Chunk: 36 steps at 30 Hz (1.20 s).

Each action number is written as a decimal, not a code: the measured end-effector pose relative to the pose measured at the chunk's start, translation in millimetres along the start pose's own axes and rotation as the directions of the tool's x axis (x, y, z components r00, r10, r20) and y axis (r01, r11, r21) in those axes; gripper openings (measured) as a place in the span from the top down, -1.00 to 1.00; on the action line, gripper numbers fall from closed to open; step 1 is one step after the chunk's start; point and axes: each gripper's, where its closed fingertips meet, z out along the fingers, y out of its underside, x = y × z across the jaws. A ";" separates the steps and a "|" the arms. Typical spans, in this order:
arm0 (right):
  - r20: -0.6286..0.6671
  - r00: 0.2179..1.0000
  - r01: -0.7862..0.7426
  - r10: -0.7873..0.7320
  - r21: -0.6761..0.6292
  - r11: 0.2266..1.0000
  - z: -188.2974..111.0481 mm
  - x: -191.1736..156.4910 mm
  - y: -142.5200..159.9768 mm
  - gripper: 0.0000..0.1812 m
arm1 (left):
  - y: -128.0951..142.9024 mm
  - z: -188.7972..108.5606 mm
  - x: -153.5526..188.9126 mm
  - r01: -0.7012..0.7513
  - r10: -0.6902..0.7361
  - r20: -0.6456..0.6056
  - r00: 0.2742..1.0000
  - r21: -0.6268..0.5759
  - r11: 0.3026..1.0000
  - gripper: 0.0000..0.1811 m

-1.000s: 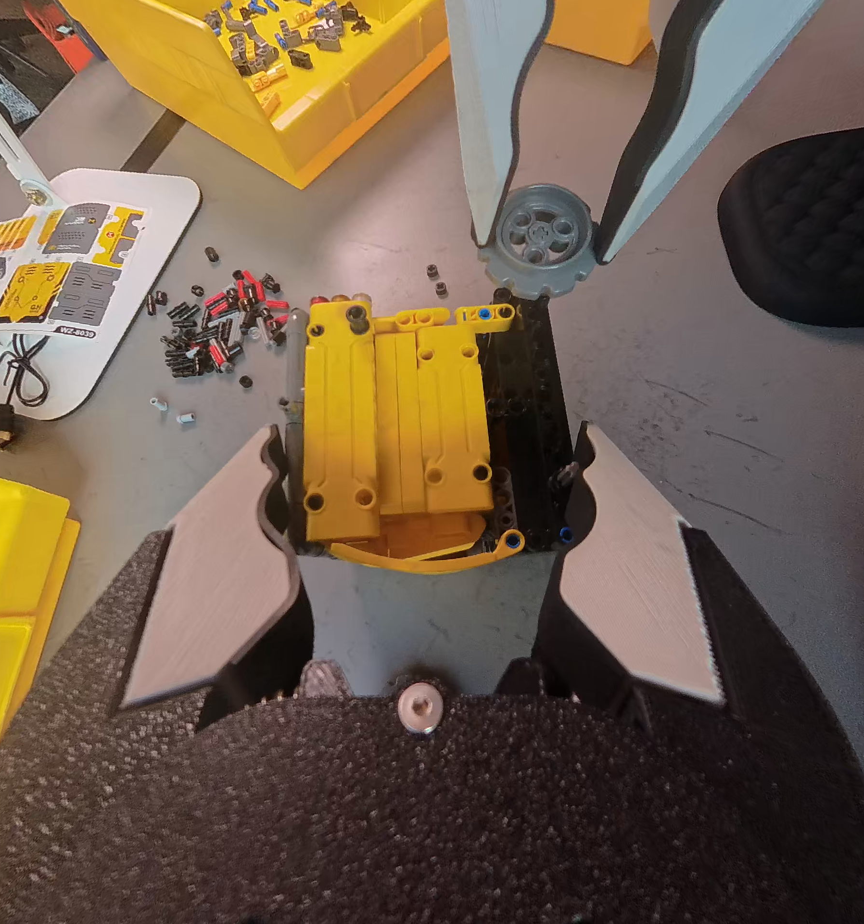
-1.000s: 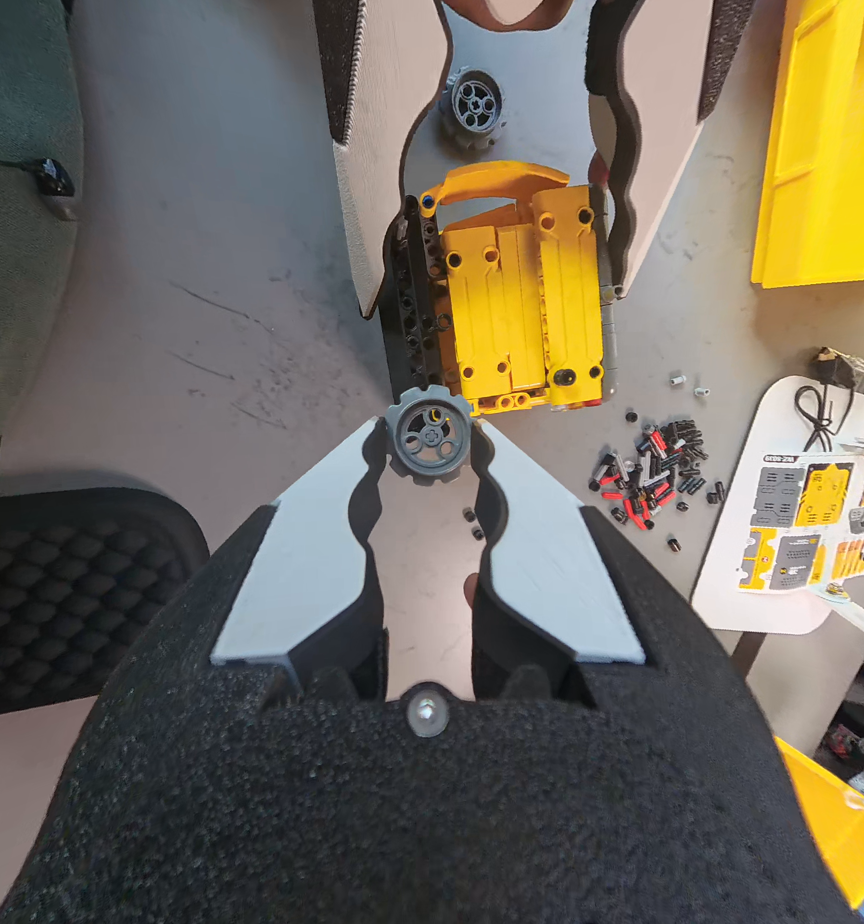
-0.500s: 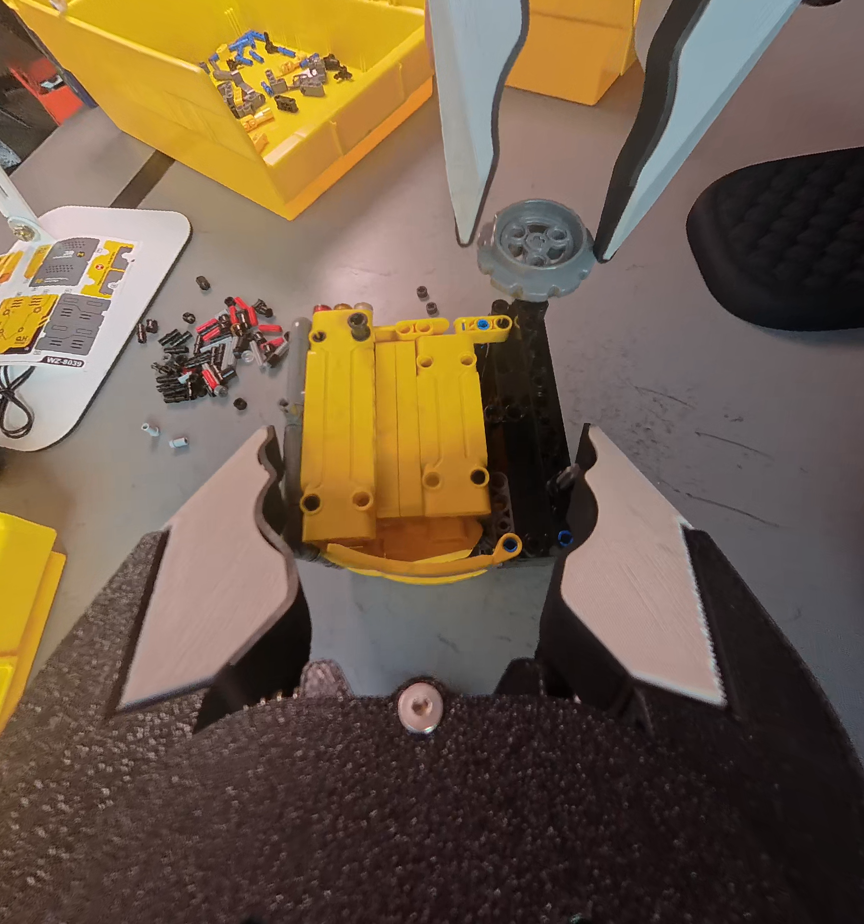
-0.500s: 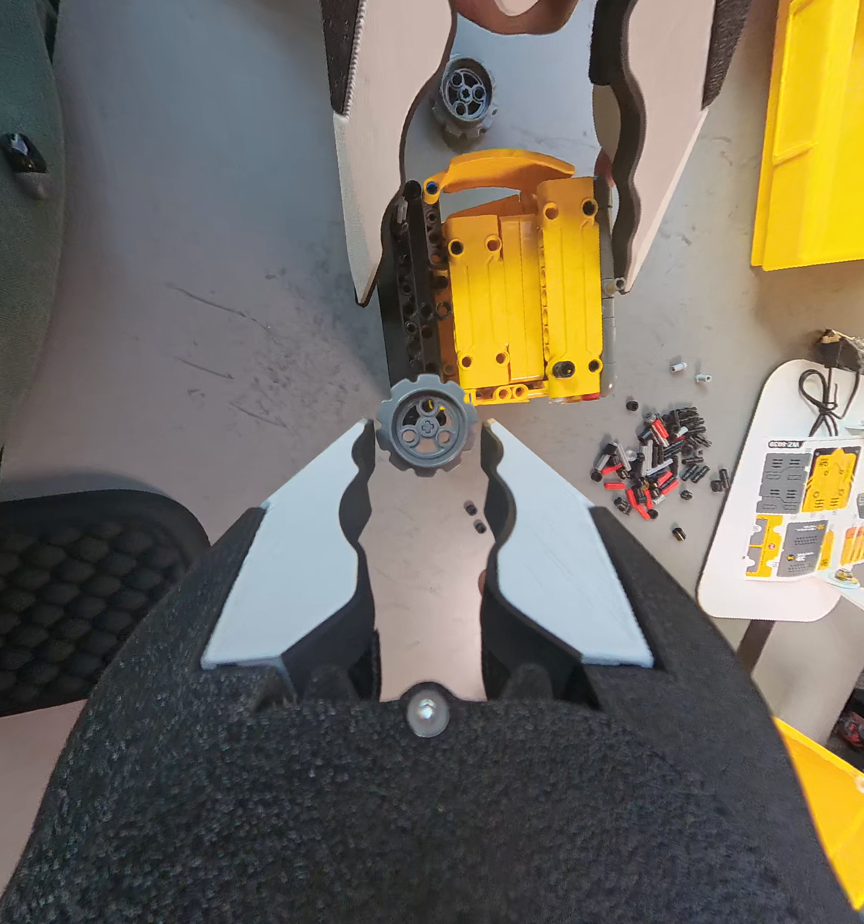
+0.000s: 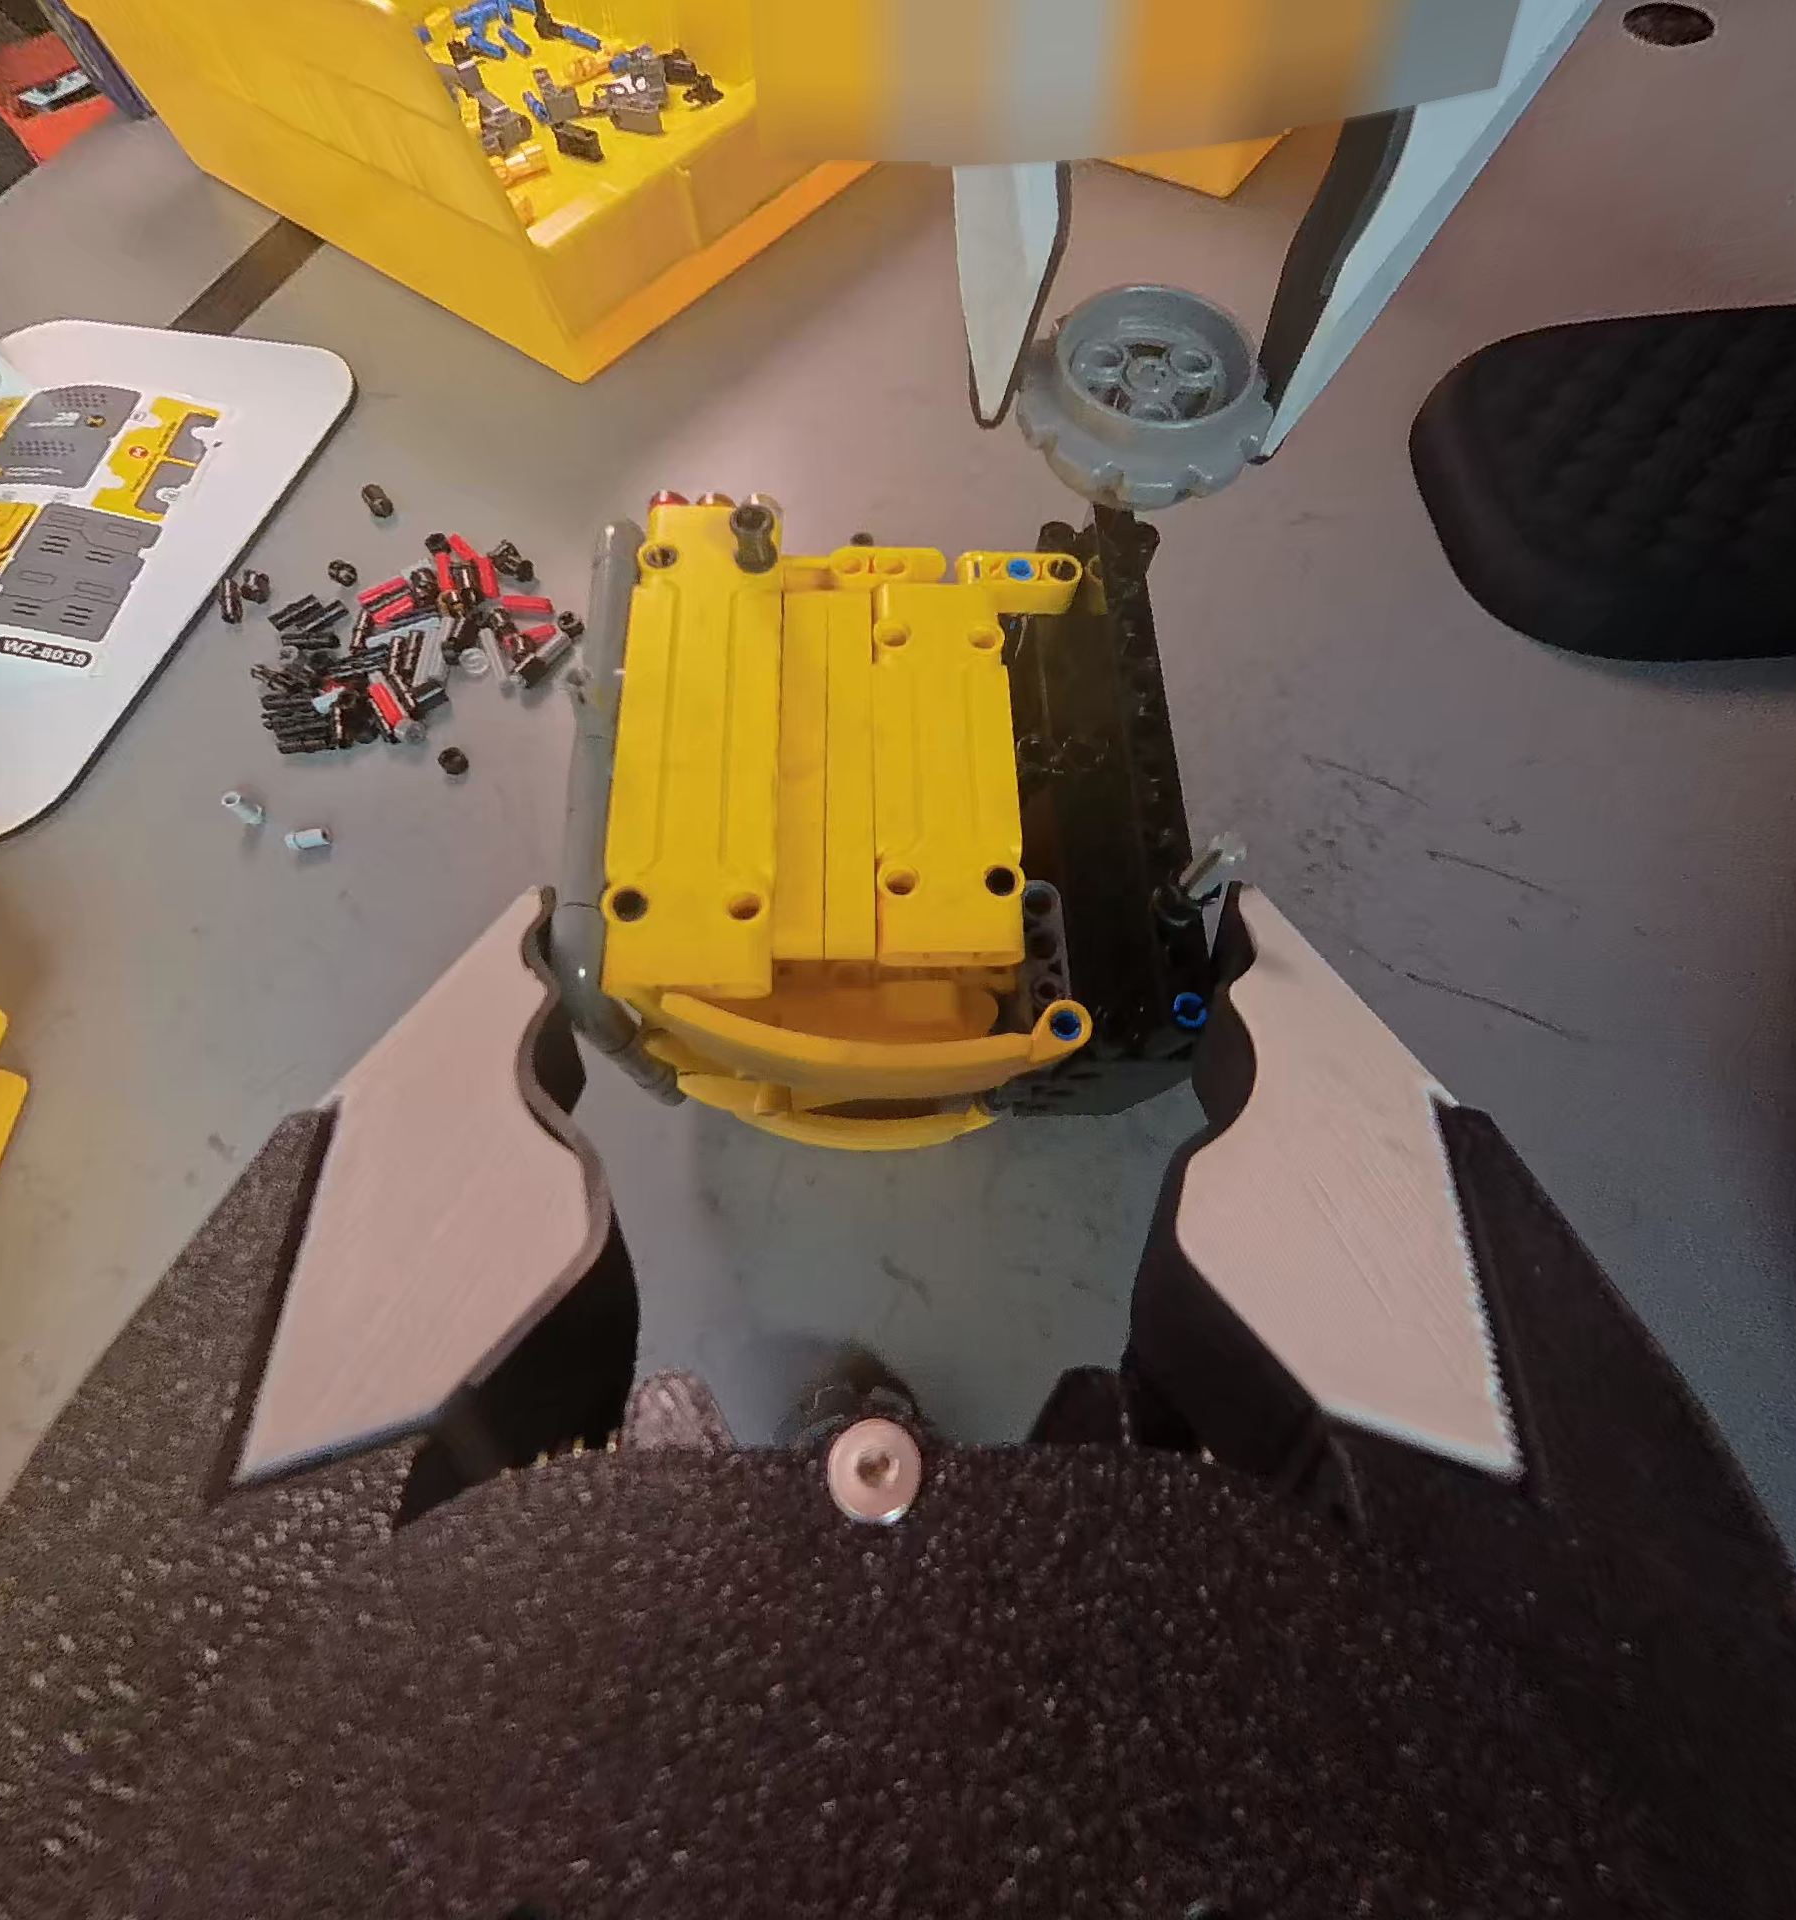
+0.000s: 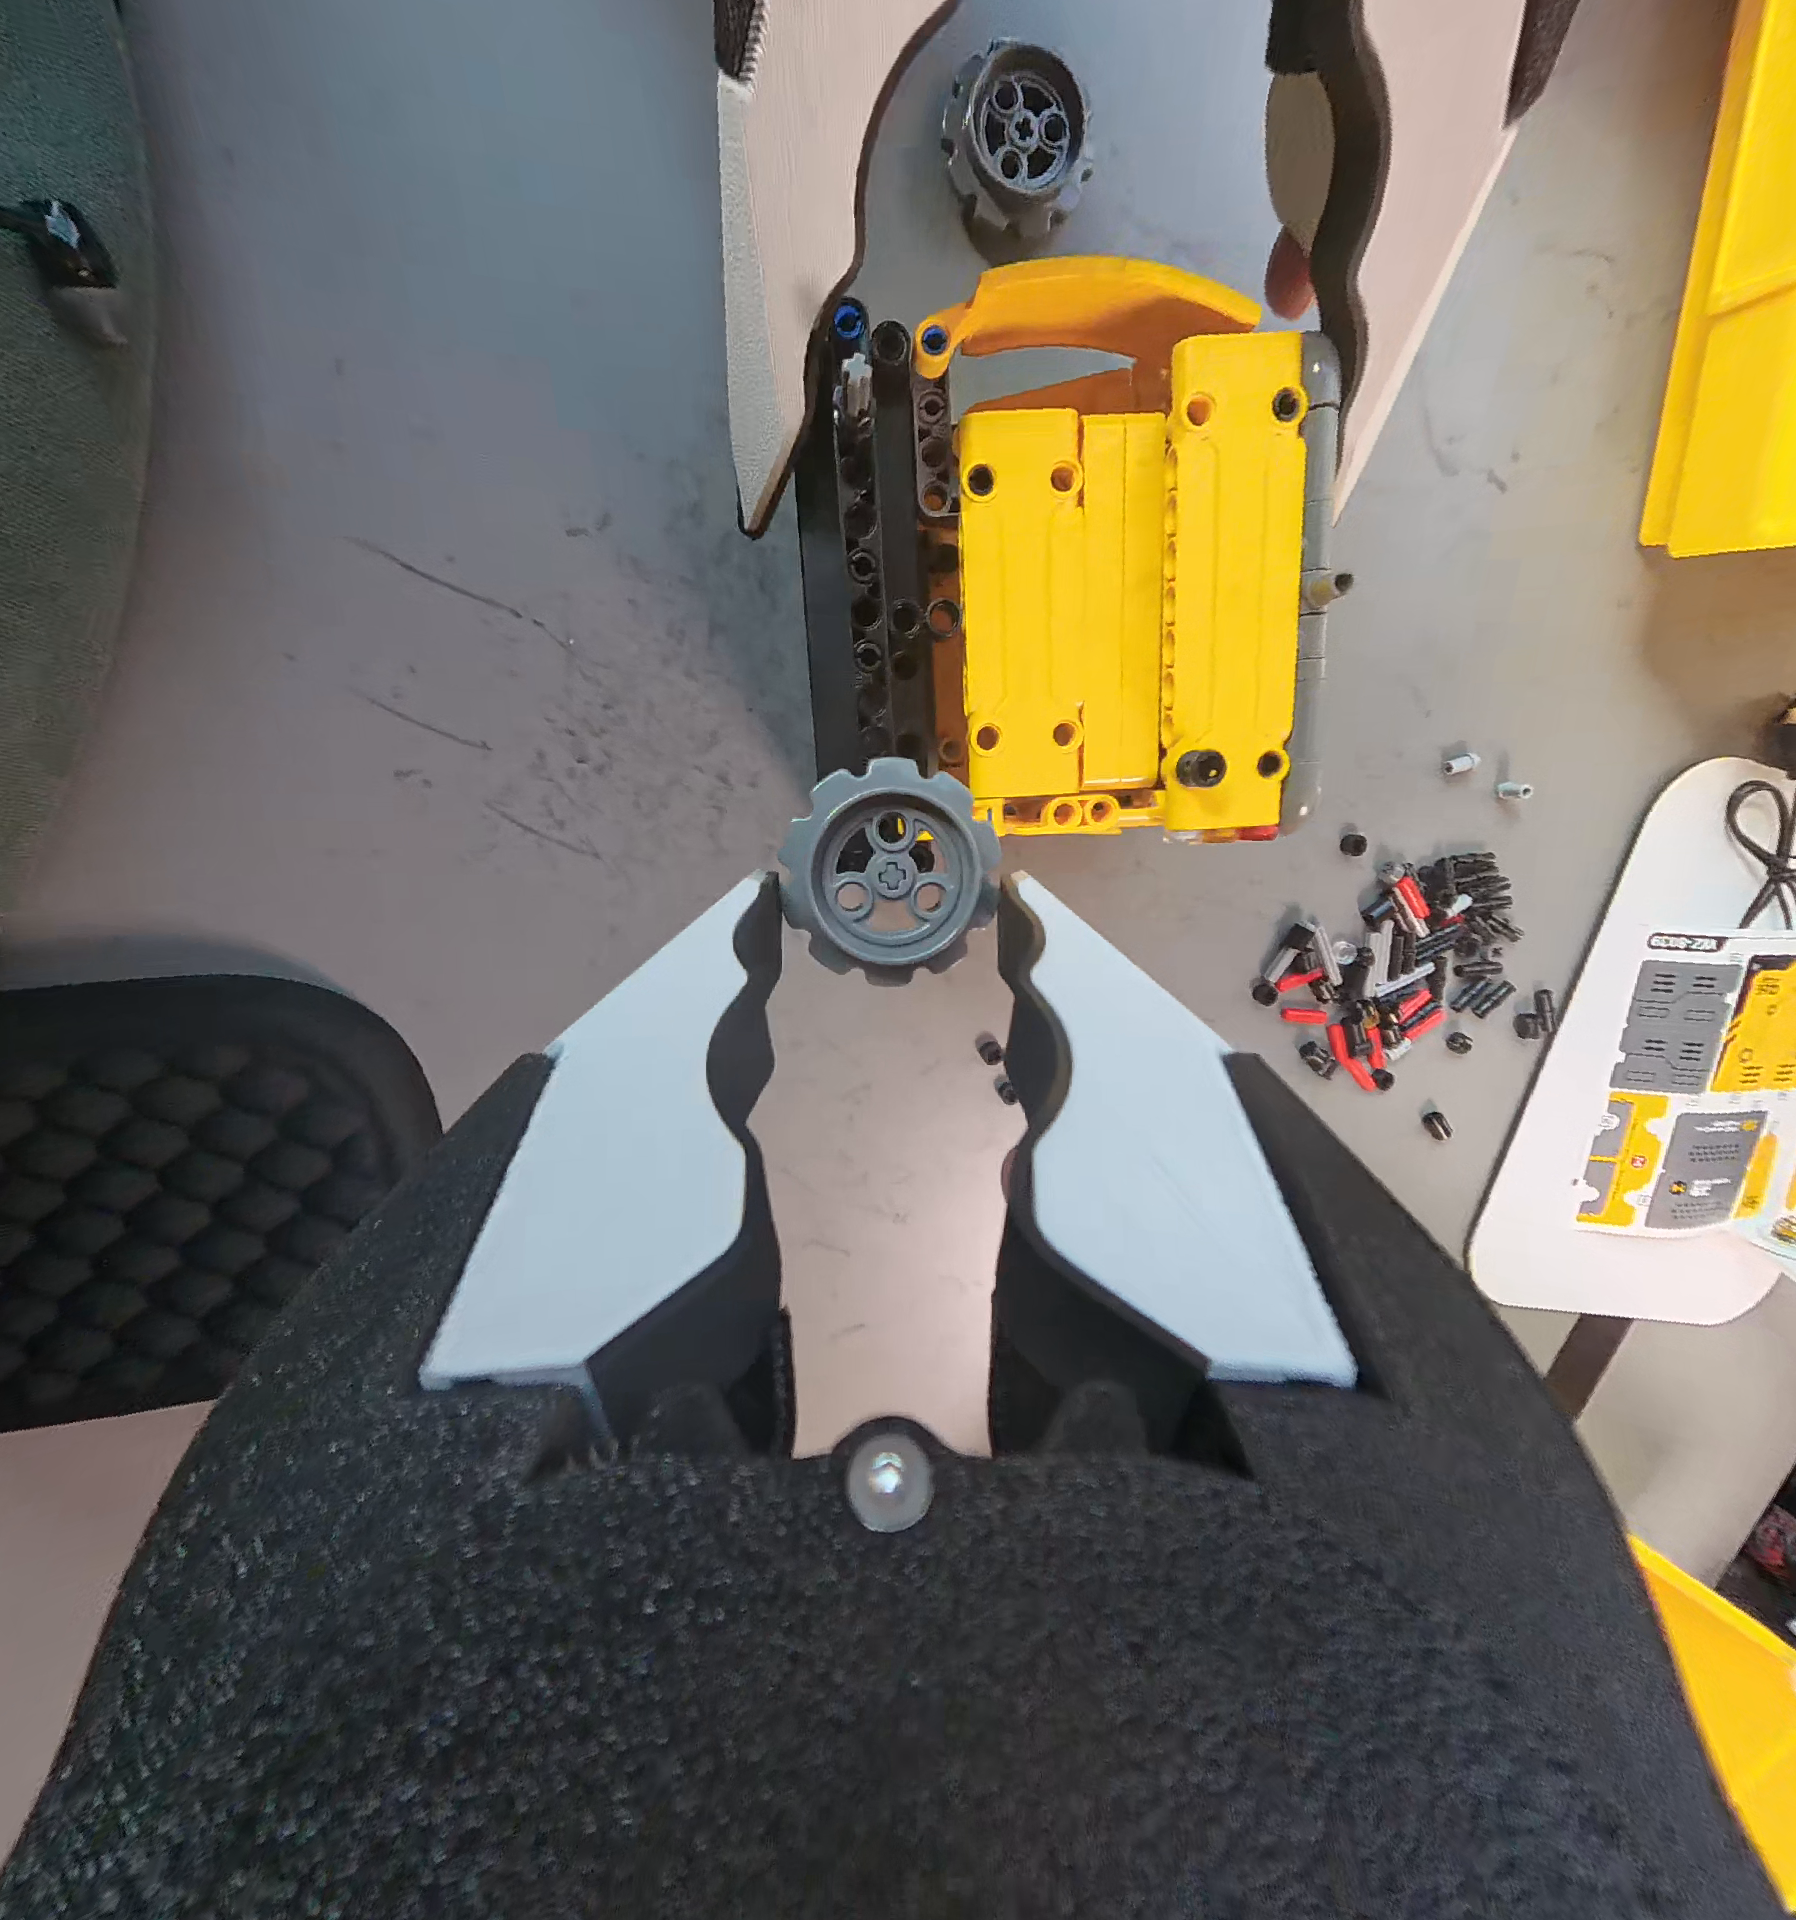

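Note:
My left gripper (image 5: 889, 930) is shut on a yellow and black brick model (image 5: 821, 769), one fingertip on its grey pipe side and the other on its black beam side. A grey toothed wheel (image 5: 1143, 395) sits at the model's far black corner. My right gripper (image 6: 886, 902) straddles this wheel (image 6: 889, 878), jaws a little wider than the wheel and fingertips close to its rim. The model (image 6: 1122, 582) lies just beyond the wheel in the right wrist view. A second grey wheel (image 6: 1024, 130) lies on the table behind the model, between the left gripper's fingers.
On the grey table are a pile of small black and red pins (image 5: 395, 655), a sticker sheet on a white board (image 5: 63, 499) and a yellow bin of small parts (image 5: 561, 135). A black mesh pad (image 5: 1652, 478) lies to the right. A yellow tray (image 6: 1767, 260) lies beyond the pins. Some 9 centimetres of space lies between my two pairs of fingers.
My right jaws have loosened from the grey wheel, which stays at the model's corner. My left gripper still clamps the model, and its view has shifted slightly.

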 end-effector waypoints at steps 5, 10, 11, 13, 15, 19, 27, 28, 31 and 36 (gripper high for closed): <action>-0.012 1.000 0.013 -0.013 0.006 1.000 -2.7 0.0 -0.4 0.53 | -2.8 0.2 -0.5 -0.008 0.009 -0.021 1.000 0.056 0.998 -0.33; -0.002 1.000 0.005 -0.005 0.024 1.000 -6.4 0.9 -3.5 0.53 | -5.9 -0.8 -2.0 -0.004 0.011 -0.050 0.999 0.133 0.991 -0.33; 0.003 1.000 0.010 -0.010 0.019 1.000 -4.5 -0.3 -2.6 0.53 | -6.3 -1.0 -1.7 -0.003 0.011 -0.052 0.999 0.144 0.990 -0.33; 0.009 1.000 0.011 -0.011 0.017 1.000 -2.1 -1.7 -2.6 0.54 | -5.9 -0.7 -0.9 -0.008 0.015 -0.046 0.999 0.149 0.989 -0.34; 0.011 1.000 0.009 -0.009 0.024 1.000 -2.6 -1.7 -4.3 0.55 | -5.6 -0.4 -0.9 -0.004 0.010 -0.038 0.999 0.155 0.988 -0.35; 0.018 1.000 -0.001 0.000 0.035 0.999 -4.7 -2.6 -7.5 0.54 | -5.5 0.9 -1.1 0.018 -0.012 -0.036 0.999 0.168 0.986 -0.35; 0.007 1.000 -0.017 0.017 0.035 0.999 -5.0 -2.3 -9.2 0.55 | -5.3 0.9 -1.2 0.020 -0.015 -0.033 0.999 0.162 0.987 -0.34; 0.006 1.000 -0.012 0.012 0.027 1.000 -4.8 -2.5 -9.0 0.55 | -5.4 0.9 -1.2 0.019 -0.014 -0.033 0.999 0.163 0.986 -0.34; 0.014 0.999 -0.038 0.038 0.009 0.999 -3.9 -1.7 -9.1 0.56 | -5.5 1.0 -1.3 0.020 -0.015 -0.032 0.999 0.164 0.986 -0.33; 0.004 0.997 -0.071 0.071 -0.009 0.997 -2.7 -1.3 -9.3 0.56 | -5.3 0.5 -1.7 0.026 -0.021 -0.030 0.999 0.167 0.986 -0.33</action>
